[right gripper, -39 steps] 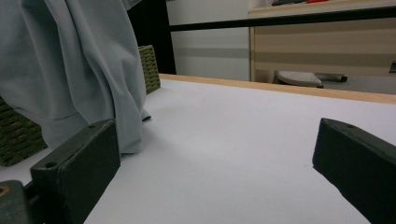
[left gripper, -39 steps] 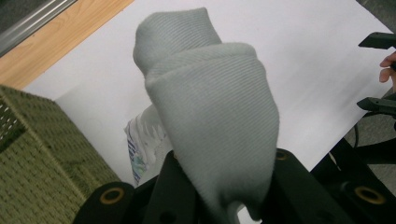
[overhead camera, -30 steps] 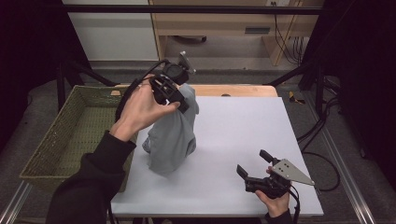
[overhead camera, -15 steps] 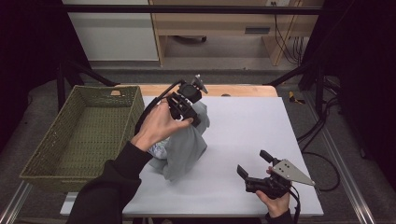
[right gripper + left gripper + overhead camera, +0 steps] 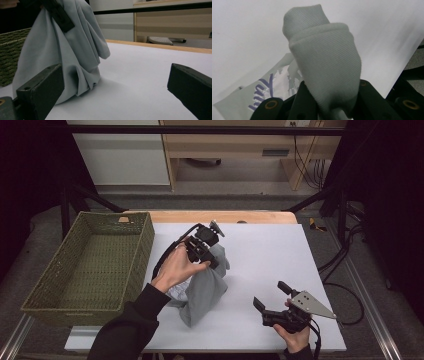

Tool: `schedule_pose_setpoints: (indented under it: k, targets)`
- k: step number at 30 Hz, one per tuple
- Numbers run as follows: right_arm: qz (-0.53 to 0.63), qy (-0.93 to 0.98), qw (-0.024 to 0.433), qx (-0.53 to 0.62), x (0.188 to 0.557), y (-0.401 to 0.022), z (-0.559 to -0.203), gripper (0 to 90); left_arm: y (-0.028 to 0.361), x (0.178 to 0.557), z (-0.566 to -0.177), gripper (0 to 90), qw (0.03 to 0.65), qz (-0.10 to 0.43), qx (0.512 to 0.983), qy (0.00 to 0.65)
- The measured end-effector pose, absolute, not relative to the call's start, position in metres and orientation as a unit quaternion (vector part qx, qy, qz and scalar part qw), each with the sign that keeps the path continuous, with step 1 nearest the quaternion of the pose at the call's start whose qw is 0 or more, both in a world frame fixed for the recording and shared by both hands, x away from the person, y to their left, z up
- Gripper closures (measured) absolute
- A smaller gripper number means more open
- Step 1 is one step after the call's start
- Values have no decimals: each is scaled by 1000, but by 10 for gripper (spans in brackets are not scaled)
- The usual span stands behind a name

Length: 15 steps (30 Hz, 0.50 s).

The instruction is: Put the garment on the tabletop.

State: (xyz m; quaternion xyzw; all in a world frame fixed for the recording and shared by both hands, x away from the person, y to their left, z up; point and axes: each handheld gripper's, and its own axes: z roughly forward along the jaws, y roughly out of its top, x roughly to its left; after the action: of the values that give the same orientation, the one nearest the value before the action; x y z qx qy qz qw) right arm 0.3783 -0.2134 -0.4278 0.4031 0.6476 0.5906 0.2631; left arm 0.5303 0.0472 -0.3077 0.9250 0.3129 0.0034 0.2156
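A light grey garment (image 5: 202, 290) with a purple print (image 5: 265, 87) is pinched at a fold by my left gripper (image 5: 212, 259), shut on it above the middle of the white table (image 5: 270, 250). Most of the cloth is bunched in a heap on the table below the hand. In the left gripper view the grey fold (image 5: 324, 57) bulges up from between the black jaws. My right gripper (image 5: 270, 294) rests near the front right edge, open, with nothing between its jaws. The right gripper view has the garment (image 5: 67, 45) standing to its left, beyond the right gripper (image 5: 112, 85).
A woven green basket (image 5: 70, 315) stands along the table's left side. A wooden strip (image 5: 225, 216) runs along the far edge. Black frame bars and cables flank the table on the right.
The left hand has come down and toward the right with the garment; the cloth, hanging tall before, now slumps in a heap on the table. The right gripper has stayed put.
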Motion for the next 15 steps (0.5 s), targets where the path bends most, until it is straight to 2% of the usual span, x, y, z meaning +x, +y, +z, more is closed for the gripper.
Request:
schedule_pose_setpoints:
  k: [15]
  targets:
    - [588,652,267,399,379,-214,-429,13,31,530,-361,785,226,-19,927,298]
